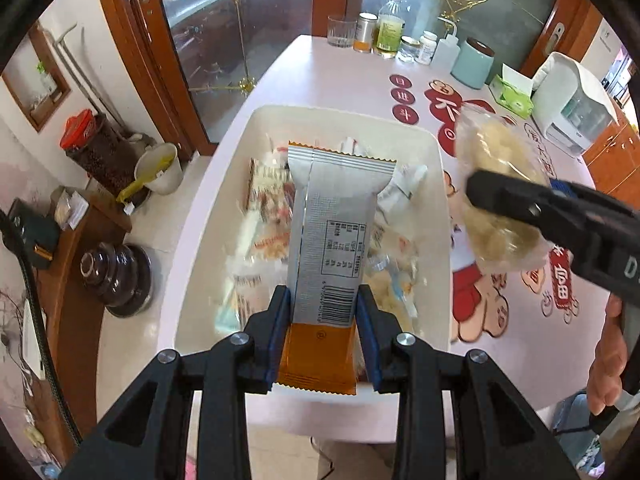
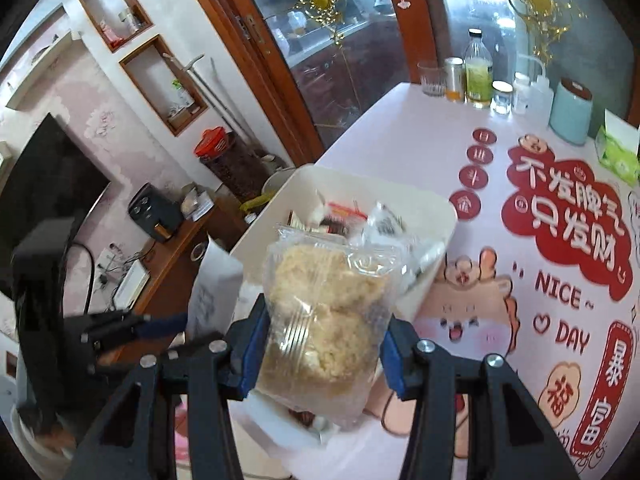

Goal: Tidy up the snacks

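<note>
My left gripper [image 1: 322,332] is shut on a long snack bar [image 1: 332,232] in a silver and orange wrapper, held above a white tub [image 1: 236,168] full of wrapped snacks. My right gripper [image 2: 320,350] is shut on a clear bag of pale crumbly cakes [image 2: 328,312], hanging over the near end of the same white tub [image 2: 448,216]. In the left wrist view the right gripper [image 1: 532,208] and its clear bag [image 1: 496,168] hang at the tub's right side. In the right wrist view the left gripper [image 2: 120,328] with the silver wrapper [image 2: 212,284] shows at the left.
The tub stands at the left edge of a pink table [image 2: 400,140] with red cartoon prints. Bottles, jars and a glass [image 1: 341,31] line the far edge, beside a teal canister [image 1: 474,62], a green tissue box [image 1: 514,92] and a white appliance [image 1: 572,108]. A hand [image 1: 608,360] shows at right.
</note>
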### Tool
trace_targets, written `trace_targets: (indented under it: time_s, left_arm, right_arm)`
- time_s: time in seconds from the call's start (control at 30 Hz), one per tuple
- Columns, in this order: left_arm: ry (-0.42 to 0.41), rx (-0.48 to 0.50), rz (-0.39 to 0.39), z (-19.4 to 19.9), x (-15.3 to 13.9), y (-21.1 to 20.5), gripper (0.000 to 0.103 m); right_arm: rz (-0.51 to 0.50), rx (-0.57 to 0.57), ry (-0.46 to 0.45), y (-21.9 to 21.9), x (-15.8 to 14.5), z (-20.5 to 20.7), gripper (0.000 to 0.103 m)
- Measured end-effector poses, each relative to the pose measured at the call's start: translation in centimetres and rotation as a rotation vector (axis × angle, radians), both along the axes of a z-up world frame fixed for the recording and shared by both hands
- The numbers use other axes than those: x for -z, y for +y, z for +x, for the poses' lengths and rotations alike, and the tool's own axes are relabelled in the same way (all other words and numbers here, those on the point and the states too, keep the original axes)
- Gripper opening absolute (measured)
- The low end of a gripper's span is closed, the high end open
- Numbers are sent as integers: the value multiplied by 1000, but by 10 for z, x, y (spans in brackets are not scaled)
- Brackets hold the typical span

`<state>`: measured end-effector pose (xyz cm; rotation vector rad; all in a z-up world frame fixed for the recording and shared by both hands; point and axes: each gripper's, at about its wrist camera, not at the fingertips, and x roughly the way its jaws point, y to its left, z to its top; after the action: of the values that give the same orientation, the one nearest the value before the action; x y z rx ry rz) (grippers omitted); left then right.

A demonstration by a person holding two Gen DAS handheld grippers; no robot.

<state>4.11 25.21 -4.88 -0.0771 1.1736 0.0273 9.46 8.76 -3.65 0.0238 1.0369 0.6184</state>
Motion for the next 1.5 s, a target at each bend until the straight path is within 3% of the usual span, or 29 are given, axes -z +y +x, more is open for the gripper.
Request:
trace_targets:
  time_s: [0.07, 0.13, 0.17, 0.2, 0.27, 0.4, 0.73, 1.1, 1.5]
  left_arm:
    - [-13, 23, 2, 16, 0, -1, 37]
    - [-23, 50, 21, 28, 1, -4, 66]
    - [-38, 62, 33, 32, -1, -5, 91]
    - [-60, 68, 42, 34, -2, -6, 101]
    - [-96, 108, 45, 34, -6, -11, 101]
    - [-91, 149, 58, 40, -1, -17, 101]
    - [-117, 154, -62, 27, -2, -23, 101]
    - [-183, 160, -29, -14, -22, -54, 101]
    - [-276, 122, 13, -47, -57, -85, 101]
  right_arm:
    - [-22, 29, -7, 9, 1, 14, 53]
    - [-28, 57, -10, 10, 1, 22, 55]
    - [-28, 74, -11, 10, 0, 24, 59]
    - [-30, 84, -11, 8, -2, 24, 61]
    - [-40, 107, -23, 5, -4, 21, 67]
    - [-39, 122, -28, -1, -3, 10, 70]
    - [-35, 219, -37, -31, -3, -38, 70]
    - [-44, 395, -89, -85, -25, -101, 70]
    - [-140, 575, -139, -128, -42, -152, 70]
